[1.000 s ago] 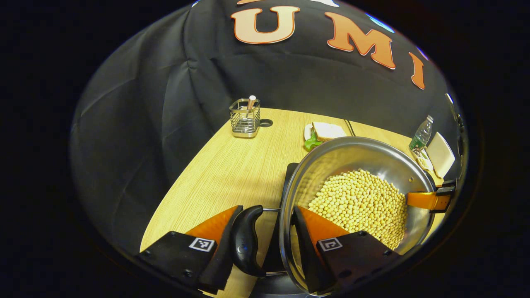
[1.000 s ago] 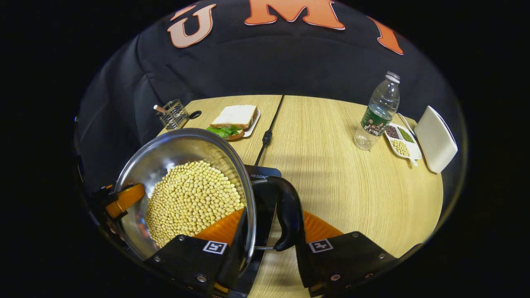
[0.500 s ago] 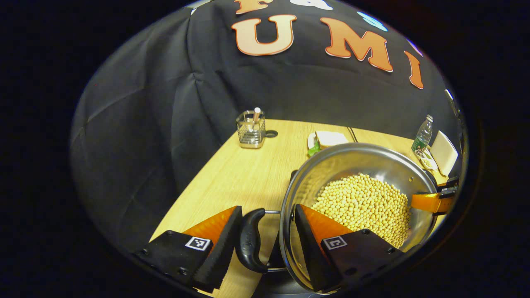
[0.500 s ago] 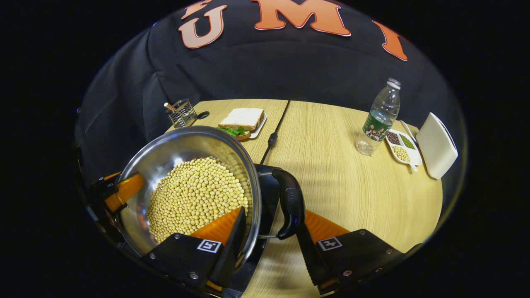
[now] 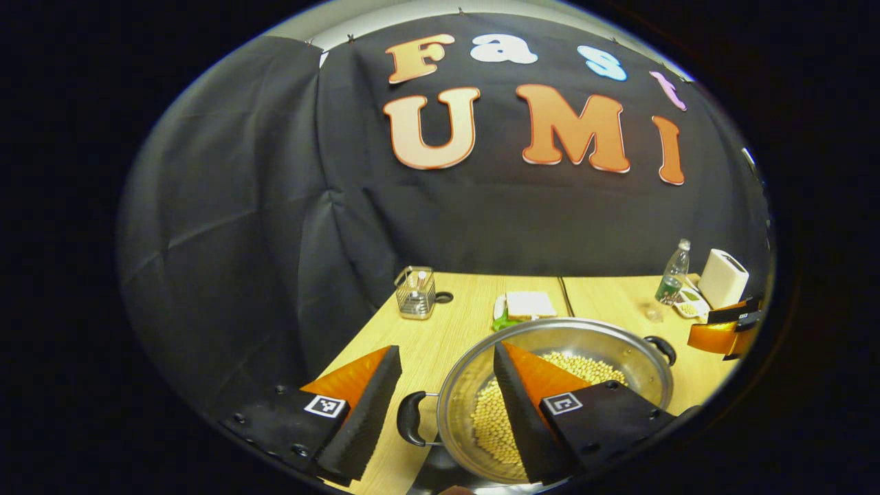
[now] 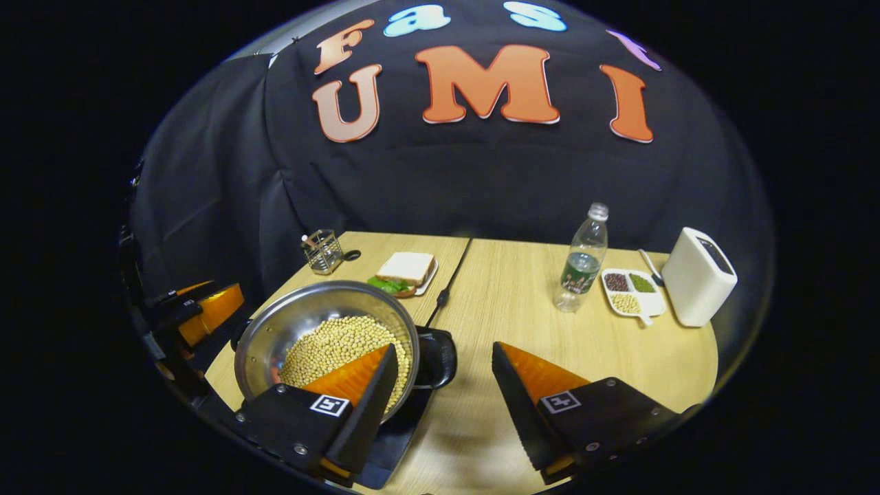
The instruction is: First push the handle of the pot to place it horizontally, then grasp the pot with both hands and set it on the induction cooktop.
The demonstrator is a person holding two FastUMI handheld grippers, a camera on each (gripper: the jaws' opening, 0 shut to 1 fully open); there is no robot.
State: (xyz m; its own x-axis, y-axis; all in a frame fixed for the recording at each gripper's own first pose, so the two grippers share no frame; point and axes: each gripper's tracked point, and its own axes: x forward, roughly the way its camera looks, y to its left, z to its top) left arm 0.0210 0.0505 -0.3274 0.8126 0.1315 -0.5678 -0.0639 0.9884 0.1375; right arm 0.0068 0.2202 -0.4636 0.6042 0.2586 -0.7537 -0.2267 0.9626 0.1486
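- Left gripper (image 5: 443,388): fingers spread wide, holding nothing.
- Pot (image 6: 323,333): sits on the cooktop (image 6: 395,440) near the desk's (image 6: 536,302) front edge, full of beans (image 6: 337,344); likely heavy, slick steel, best held by its side handles (image 6: 436,357).
- Right gripper (image 6: 443,385): wide, empty.

Silver pot (image 6: 275,333) of pale yellow beans (image 6: 337,347) on light wood-grain table (image 6: 522,323).
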